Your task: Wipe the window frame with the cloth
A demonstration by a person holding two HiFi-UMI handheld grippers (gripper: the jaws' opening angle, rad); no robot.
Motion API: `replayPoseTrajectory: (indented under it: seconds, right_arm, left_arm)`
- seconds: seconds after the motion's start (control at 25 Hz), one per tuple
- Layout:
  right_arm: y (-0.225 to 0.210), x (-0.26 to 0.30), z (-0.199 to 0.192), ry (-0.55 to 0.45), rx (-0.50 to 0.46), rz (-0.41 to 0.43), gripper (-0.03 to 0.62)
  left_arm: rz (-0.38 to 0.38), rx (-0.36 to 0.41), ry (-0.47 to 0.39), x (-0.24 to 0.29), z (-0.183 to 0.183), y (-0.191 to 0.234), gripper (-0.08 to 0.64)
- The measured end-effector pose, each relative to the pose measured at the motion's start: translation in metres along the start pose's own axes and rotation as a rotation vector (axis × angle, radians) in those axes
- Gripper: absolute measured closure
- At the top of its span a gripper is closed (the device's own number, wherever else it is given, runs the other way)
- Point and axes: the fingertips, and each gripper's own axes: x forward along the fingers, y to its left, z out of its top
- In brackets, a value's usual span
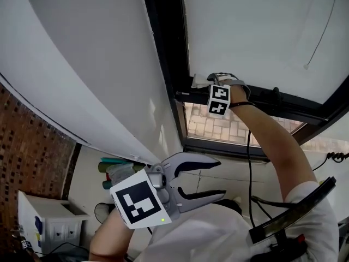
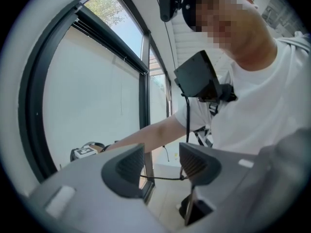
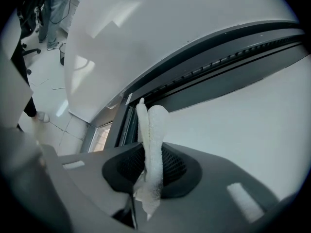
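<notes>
At the window frame point(image 1: 163, 48), by its crossbar, we hold the right gripper point(image 1: 203, 82) clamped on a white cloth point(image 3: 152, 140). The cloth's tip is just beside the dark rail; we can't tell if it's touching. Wiping looks barely begun, w/ most of the frame prob. left. The cloth is nubby, limp and doubled over. Below the frame, our left gripper point(image 1: 221, 177) hangs w/ jaws wide apart and nothing between them.
</notes>
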Motion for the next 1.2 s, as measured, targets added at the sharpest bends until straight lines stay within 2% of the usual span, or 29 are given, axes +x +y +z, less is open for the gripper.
replayPoseTrajectory:
  seconds: [0.36, 0.6, 0.88, 1.04, 1.2]
  right_arm:
    - [0.034, -0.024, -0.002, -0.03, -0.03, 0.068, 0.522]
    - [0.06, -0.047, 0.002, -0.075, 0.025, 0.084, 0.522]
    - [0.104, -0.104, -0.012, -0.106, 0.258, 0.12, 0.522]
    - [0.147, -0.144, -0.049, -0.066, 0.428, 0.132, 0.521]
    - [0.193, -0.192, -0.096, -0.01, 0.648, 0.117, 0.52]
  left_arm:
    - [-0.042, -0.005, -0.028, -0.001, -0.003, 0.001, 0.318]
    - [-0.076, -0.015, -0.026, 0.005, -0.011, -0.002, 0.318]
    - [-0.134, -0.004, -0.049, 0.011, -0.012, -0.002, 0.318]
    - [-0.139, 0.018, -0.035, 0.023, -0.026, -0.002, 0.318]
    - [-0.116, -0.01, -0.034, 0.037, -0.04, 0.0, 0.318]
